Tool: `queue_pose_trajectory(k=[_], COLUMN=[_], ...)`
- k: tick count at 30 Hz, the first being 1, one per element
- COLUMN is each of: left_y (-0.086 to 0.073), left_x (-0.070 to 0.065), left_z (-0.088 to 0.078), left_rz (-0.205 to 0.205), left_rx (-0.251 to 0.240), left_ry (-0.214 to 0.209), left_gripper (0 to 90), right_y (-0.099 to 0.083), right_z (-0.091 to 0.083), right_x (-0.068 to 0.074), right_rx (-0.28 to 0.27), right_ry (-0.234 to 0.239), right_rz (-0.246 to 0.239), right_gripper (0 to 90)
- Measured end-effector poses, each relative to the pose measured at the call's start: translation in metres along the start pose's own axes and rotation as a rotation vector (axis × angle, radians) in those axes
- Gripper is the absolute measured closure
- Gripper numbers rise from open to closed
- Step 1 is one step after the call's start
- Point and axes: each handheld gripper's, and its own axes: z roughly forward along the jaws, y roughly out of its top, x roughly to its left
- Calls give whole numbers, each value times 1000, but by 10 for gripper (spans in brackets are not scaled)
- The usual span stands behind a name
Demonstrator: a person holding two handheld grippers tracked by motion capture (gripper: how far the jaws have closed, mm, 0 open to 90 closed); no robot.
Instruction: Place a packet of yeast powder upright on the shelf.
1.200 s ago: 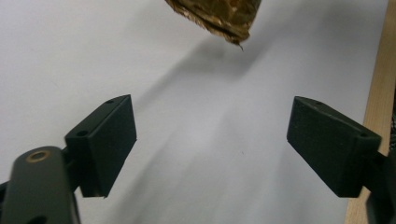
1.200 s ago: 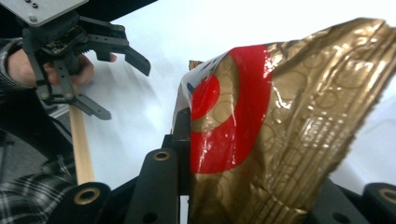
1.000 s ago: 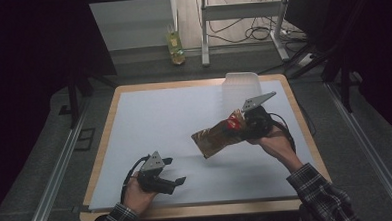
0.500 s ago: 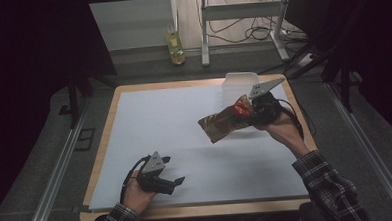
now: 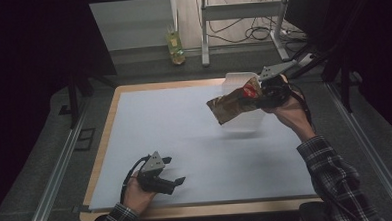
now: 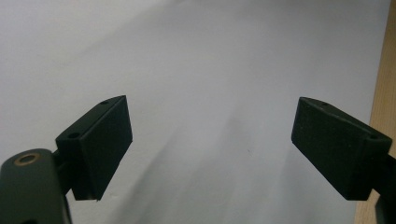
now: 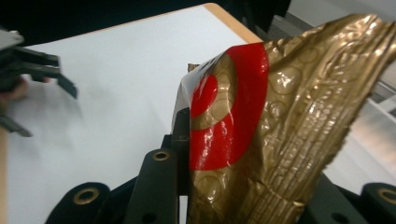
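Right gripper (image 5: 261, 96): clamped on gold snack bag (image 5: 230, 105), lifted above desk's (image 5: 133, 88) far right corner.
Left gripper (image 5: 172, 170): jaws apart, nothing between, resting near desk's front edge.

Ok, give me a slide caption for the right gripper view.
Right gripper clamped on a crinkled gold-and-red snack bag above the white table.

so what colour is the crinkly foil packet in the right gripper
Gold crinkly foil packet with a glossy red and white patch, clearest in the right gripper view.

No lettering can be read on the gold packet (image 7: 289, 121) or elsewhere.
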Motion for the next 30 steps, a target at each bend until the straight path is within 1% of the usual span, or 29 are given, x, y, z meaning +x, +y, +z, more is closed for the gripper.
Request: queue_pose_trajectory(k=[2, 3, 4, 5, 7, 8, 10, 11, 14, 15, 16, 18, 19, 21, 24, 25, 26, 28, 29, 30], left_y=[0, 0, 0, 0, 0, 0, 0, 0, 0, 0, 0, 0, 0, 0, 0, 0, 0, 0, 0, 0], left_x=[0, 0, 0, 0, 0, 0, 0, 0, 0, 0, 0, 0, 0, 0, 0, 1, 1, 1, 1, 1], left_z=[0, 0, 0, 0, 0, 0, 0, 0, 1, 1, 1, 1, 0, 0, 0, 0, 0, 0, -1, -1], left_rz=[2, 3, 5, 5, 4, 4, 6, 6, 6, 7, 9, 9, 9, 9, 6, 4, 4, 3, 2, 1], left_rx=[3, 4, 5, 7, 8, 8, 6, 6, 8, 8, 8, 8, 9, 9, 11, 14, 14, 15, 15, 15], left_ry=[3, 6, 8, 7, 4, 4, 1, 1, 0, -1, 0, -1, -1, -1, -2, -3, -3, -4, -4, -5], left_gripper=[121, 115, 115, 112, 112, 110, 109, 109, 109, 108, 108, 108, 107, 107, 107, 108, 109, 109, 109, 109], right_y=[1, 2, 2, 5, 6, 8, 11, 11, 14, 16, 16, 17, 18, 18, 18, 17, 17, 17, 17, 17], right_z=[0, -1, -1, -1, -2, -3, -6, -6, -9, -10, -10, -11, -11, -11, -10, -9, -9, -8, -7, -7], right_x=[-5, -11, -11, -17, -19, -24, -28, -28, -35, -40, -40, -45, -50, -52, -58, -64, -64, -69, -74, -74], right_rx=[-2, -4, -4, 0, 3, 8, 13, 13, 24, 32, 32, 44, 56, 64, 82, 91, 91, 94, 93, 93], right_ry=[-6, -14, -14, -28, -33, -43, -53, -53, -57, -68, -68, -85, -99, -106, -131, -144, -144, -161, -170, -170], right_rz=[-3, -10, -10, -23, -30, -46, -61, -61, -72, -84, -84, -89, -104, -109, -132, -142, -142, -152, -155, -155], right_gripper=[707, 707, 707, 707, 707, 707, 707, 707, 707, 707, 707, 707, 707, 707, 707, 707, 707, 707, 707, 707])
